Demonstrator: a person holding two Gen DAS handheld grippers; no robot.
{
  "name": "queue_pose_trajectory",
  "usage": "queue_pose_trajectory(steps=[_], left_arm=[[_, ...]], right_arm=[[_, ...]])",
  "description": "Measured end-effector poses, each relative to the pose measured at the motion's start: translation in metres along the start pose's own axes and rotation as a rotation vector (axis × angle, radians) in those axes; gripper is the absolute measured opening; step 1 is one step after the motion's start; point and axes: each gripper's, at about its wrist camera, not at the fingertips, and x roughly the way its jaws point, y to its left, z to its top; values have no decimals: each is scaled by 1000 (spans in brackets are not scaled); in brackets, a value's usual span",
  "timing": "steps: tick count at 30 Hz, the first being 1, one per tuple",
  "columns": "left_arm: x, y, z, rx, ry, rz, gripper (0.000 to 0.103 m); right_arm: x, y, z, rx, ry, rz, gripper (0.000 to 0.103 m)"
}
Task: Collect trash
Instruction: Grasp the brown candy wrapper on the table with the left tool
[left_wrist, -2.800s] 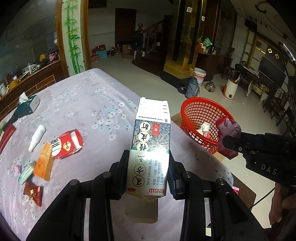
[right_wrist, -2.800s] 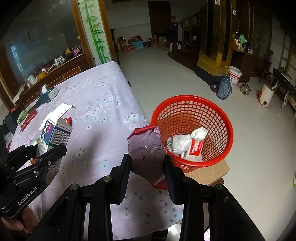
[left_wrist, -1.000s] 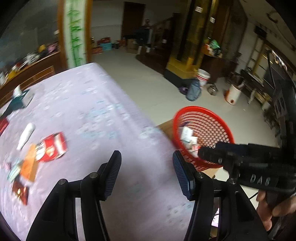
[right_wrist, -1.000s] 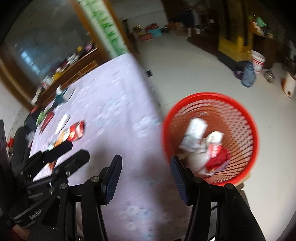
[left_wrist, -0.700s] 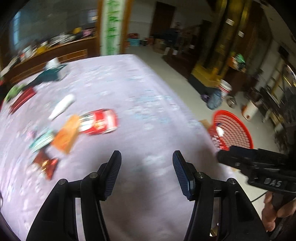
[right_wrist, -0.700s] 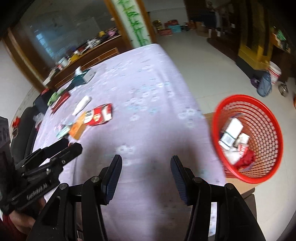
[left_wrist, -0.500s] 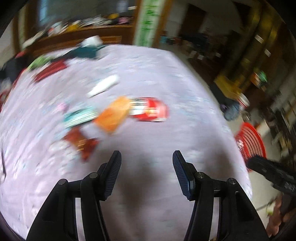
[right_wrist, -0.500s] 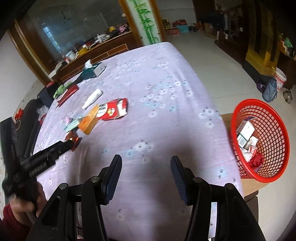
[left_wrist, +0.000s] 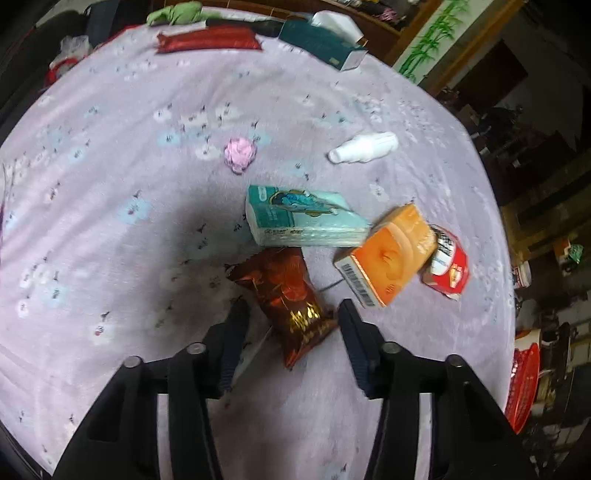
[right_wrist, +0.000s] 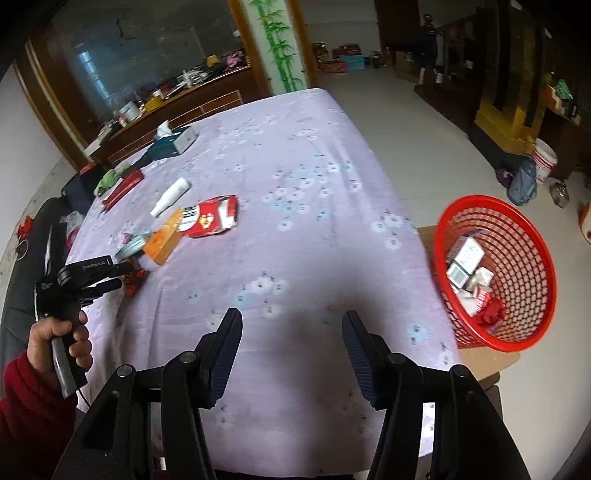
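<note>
My left gripper (left_wrist: 291, 325) stands open low over the purple flowered cloth, its fingers on either side of the near end of a dark red foil snack packet (left_wrist: 290, 295). Beyond the packet lie a teal tissue pack (left_wrist: 301, 221), an orange box (left_wrist: 391, 260), a red and white carton (left_wrist: 448, 264), a white bottle (left_wrist: 364, 147) and a pink crumpled ball (left_wrist: 240, 153). My right gripper (right_wrist: 291, 336) is open and empty over the table's near edge. The red mesh basket (right_wrist: 517, 236) with several discarded boxes stands off the table's right edge.
A dark green tissue box (left_wrist: 321, 44), a long red packet (left_wrist: 208, 38) and a green cloth (left_wrist: 175, 13) lie at the table's far side. A hand in a red sleeve (right_wrist: 61, 332) holds the left gripper (right_wrist: 123, 275). Buckets and a jug (right_wrist: 521, 184) stand on the floor.
Both grippers dropped their items into the basket and opened. The left gripper swung back left and down to the trash pile, ending over the foil packet; the right gripper pulled back from the basket.
</note>
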Motion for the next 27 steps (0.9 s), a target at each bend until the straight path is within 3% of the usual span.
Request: queue_pose_trajectory(steps=[6, 11, 19, 21, 27], left_arm=[[3, -8, -2, 40, -18, -3, 39], [8, -5, -5, 95, -19, -17, 38], [2, 1, -7, 146, -56, -61, 33], [-14, 13, -17, 157, -85, -95, 33], [-54, 52, -35, 188, -146, -69, 33]], right_arm=[[-1, -7, -2, 10, 10, -16, 60], [9, 11, 1, -14, 31, 27, 60], [30, 70, 9, -104, 61, 88, 60], [36, 86, 11, -126, 74, 110, 60], [65, 150, 25, -234, 96, 162, 60]])
